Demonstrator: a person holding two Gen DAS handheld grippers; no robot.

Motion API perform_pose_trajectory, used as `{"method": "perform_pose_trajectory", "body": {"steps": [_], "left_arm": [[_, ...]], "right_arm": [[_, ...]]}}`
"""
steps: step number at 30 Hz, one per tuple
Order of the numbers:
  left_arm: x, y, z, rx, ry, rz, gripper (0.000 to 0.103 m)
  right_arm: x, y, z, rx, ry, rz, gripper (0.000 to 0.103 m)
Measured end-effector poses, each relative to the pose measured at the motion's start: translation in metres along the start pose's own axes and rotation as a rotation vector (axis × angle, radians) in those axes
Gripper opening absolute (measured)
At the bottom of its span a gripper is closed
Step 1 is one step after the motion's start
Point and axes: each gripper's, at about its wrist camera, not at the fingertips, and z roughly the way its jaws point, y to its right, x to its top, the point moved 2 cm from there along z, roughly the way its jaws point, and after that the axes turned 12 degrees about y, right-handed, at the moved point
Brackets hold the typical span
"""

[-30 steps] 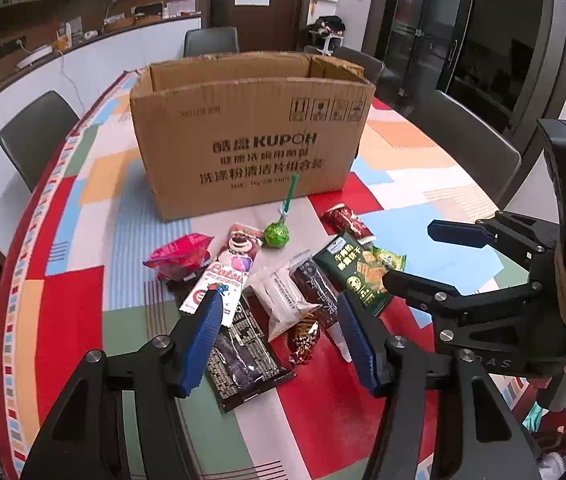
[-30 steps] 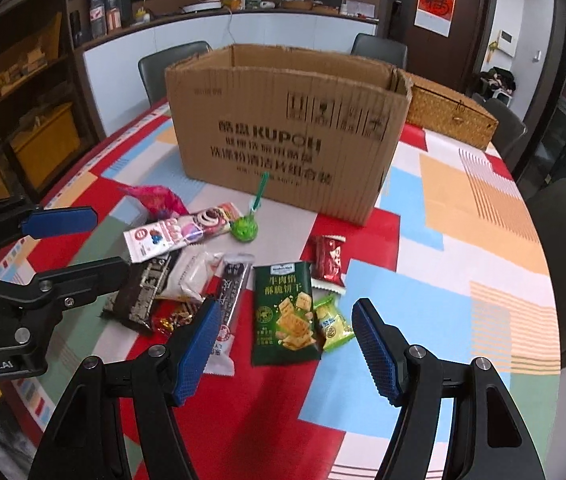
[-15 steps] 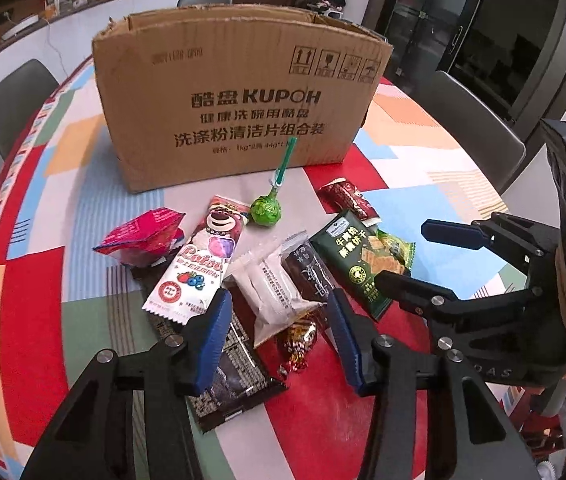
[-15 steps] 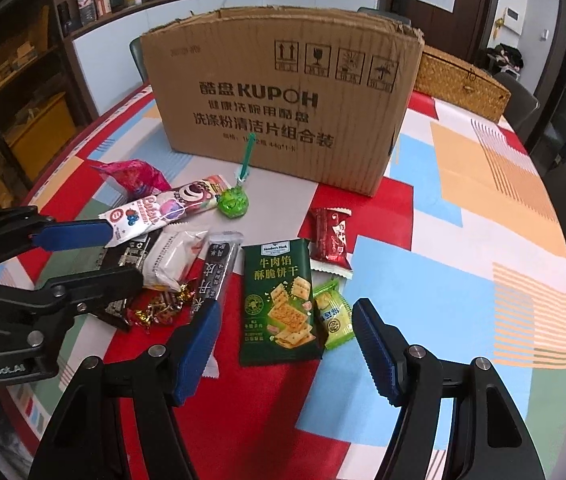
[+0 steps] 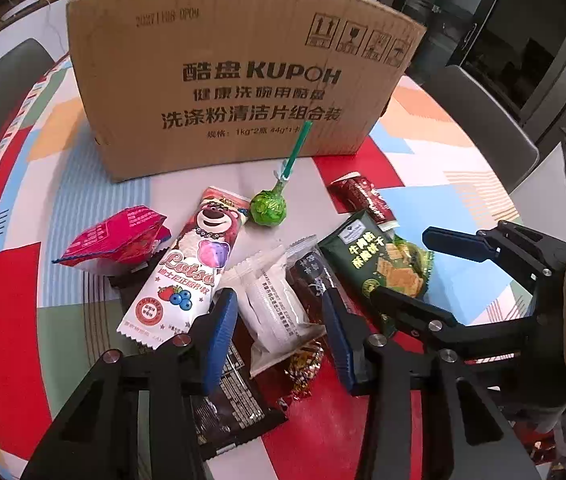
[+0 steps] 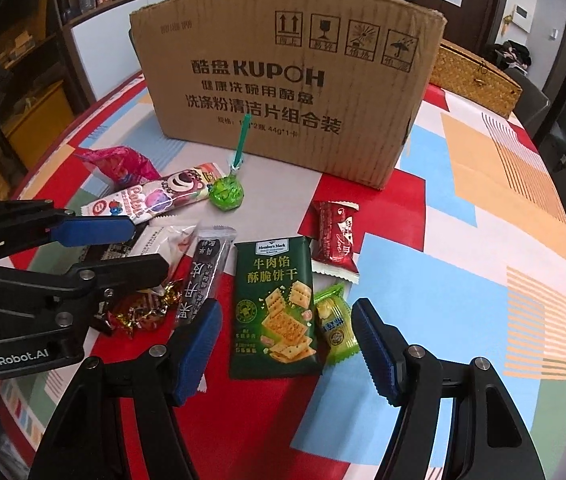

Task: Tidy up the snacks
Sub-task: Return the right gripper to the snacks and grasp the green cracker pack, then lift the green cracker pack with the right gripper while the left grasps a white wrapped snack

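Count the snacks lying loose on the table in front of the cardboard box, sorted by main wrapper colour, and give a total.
Green: 3 (lollipop, cracker packet, small sweet)
Pink: 2 (crumpled bag, bear packet)
Red: 1 (small packet)
White: 1 (pastry packet)
Dark: 2 (brown bar, black packet)
Gold-red foil: 1 (candy)
Total: 10

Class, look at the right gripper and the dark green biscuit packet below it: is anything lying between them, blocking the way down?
Nothing visible does. The right gripper hangs open over the green biscuit packet, whose top face is bare. A small yellow-green candy lies against the packet's right edge, also between the fingers.
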Motion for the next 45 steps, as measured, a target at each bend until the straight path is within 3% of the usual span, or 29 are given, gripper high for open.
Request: {"method": "perform_pose_trajectory", "body": {"steps": [16,21,25,31,45], "left_arm": [[-0.001,-0.006,0.027,0.012,-0.068,-0.014,0.038],[0.001,-0.008,0.028,0.003,-0.065,-0.024,0.036],[0.001,-0.010,0.027,0.002,-0.067,-0.038,0.033],[0.000,-0.010,0.023,0.010,-0.061,-0.044,0.030],[0.007,0.011,-0.019,0.042,0.050,0.005,0.029]], "right_arm": [[0.007,-0.014,0.028,-0.028,-0.024,-0.092,0.061],[0.008,-0.012,0.035,-0.002,-0.027,-0.070,0.059],[0.009,-0.013,0.036,0.025,-0.024,-0.050,0.046],[0.009,-0.013,0.038,0.027,-0.016,-0.018,0.045],[0.010,0.013,-0.006,0.057,0.070,0.112,0.045]]}}
